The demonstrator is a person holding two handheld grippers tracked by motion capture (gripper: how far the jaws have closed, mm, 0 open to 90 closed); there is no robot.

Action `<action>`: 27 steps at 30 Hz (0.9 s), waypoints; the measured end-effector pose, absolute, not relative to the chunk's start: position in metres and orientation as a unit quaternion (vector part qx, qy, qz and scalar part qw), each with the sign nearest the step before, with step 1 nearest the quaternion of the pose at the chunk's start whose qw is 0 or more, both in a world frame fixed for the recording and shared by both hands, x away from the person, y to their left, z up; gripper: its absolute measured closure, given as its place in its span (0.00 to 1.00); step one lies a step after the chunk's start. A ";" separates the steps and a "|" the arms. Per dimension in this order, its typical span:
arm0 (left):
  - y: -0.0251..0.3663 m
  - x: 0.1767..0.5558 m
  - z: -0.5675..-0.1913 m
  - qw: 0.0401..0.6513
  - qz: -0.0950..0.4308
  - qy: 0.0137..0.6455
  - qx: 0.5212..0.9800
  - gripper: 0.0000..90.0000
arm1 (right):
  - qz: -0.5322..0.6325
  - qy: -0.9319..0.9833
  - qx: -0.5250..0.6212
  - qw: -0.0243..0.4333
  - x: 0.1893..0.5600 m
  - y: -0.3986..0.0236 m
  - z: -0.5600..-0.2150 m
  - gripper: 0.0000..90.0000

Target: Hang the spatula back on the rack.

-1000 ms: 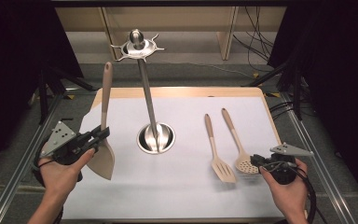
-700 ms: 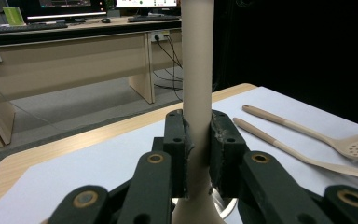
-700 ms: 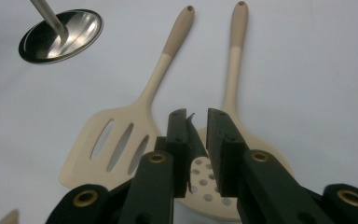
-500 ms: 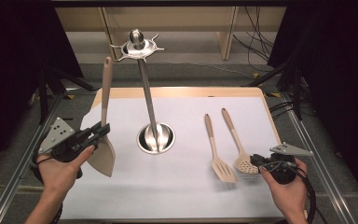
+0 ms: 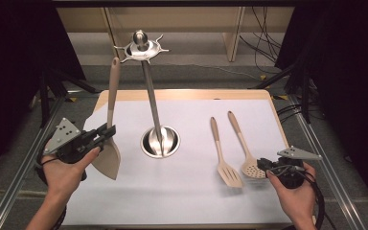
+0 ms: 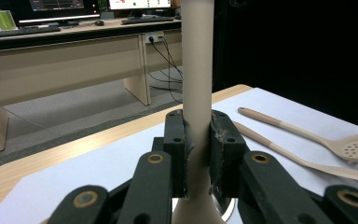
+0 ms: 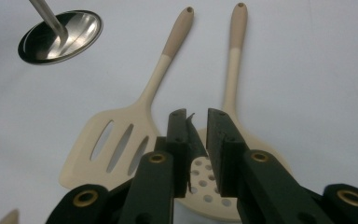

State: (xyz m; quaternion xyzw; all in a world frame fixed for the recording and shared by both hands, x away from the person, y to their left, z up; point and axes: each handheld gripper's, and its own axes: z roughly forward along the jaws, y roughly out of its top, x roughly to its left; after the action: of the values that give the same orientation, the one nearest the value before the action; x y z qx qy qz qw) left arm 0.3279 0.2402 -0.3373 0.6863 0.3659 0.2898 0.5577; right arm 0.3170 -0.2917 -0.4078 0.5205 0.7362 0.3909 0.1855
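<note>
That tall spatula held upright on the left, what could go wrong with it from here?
The left hand-held gripper clamps the solid spatula low on its handle, so the long top could sway or pivot in the jaws. Its tip is close to the hooks of the metal rack; a careless lift might knock the stand instead of catching a hook. The right hand-held gripper hovers over the perforated spoon and could nudge it.
</note>
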 end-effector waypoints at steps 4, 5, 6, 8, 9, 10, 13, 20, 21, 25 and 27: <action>0.239 0.329 -0.337 0.561 0.289 0.368 0.683 0.87 | 0.388 0.742 0.512 0.194 0.318 -0.294 -0.408 0.89; 0.238 0.329 -0.337 0.560 0.290 0.367 0.684 0.87 | 0.388 0.742 0.512 0.194 0.318 -0.294 -0.408 0.89; 0.238 0.329 -0.337 0.558 0.289 0.367 0.686 0.87 | 0.387 0.742 0.512 0.194 0.318 -0.294 -0.408 0.89; 0.237 0.330 -0.337 0.558 0.288 0.367 0.686 0.87 | 0.395 0.732 0.524 0.182 0.317 -0.291 -0.408 0.89; 0.236 0.330 -0.337 0.558 0.288 0.367 0.686 0.87 | 0.394 0.732 0.526 0.181 0.317 -0.291 -0.408 0.89; 0.236 0.331 -0.337 0.558 0.288 0.367 0.686 0.87 | 0.393 0.733 0.523 0.186 0.317 -0.291 -0.409 0.89; 0.235 0.334 -0.336 0.557 0.289 0.368 0.687 0.87 | 0.390 0.739 0.516 0.190 0.318 -0.293 -0.408 0.89; 0.229 0.340 -0.337 0.557 0.285 0.370 0.687 0.87 | 0.388 0.742 0.511 0.194 0.318 -0.294 -0.408 0.89; 0.229 0.342 -0.337 0.556 0.284 0.369 0.688 0.87 | 0.388 0.742 0.511 0.195 0.318 -0.294 -0.408 0.89; 0.226 0.345 -0.339 0.556 0.283 0.372 0.687 0.87 | 0.388 0.741 0.512 0.195 0.318 -0.295 -0.408 0.89; 0.224 0.347 -0.339 0.555 0.282 0.373 0.688 0.87 | 0.386 0.742 0.512 0.195 0.318 -0.294 -0.408 0.89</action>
State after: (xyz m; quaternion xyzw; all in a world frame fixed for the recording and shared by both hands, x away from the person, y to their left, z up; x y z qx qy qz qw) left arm 0.3470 0.2243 -0.3392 0.6876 0.3729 0.2824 0.5554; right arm 0.3182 -0.2944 -0.4079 0.5122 0.7418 0.3864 0.1952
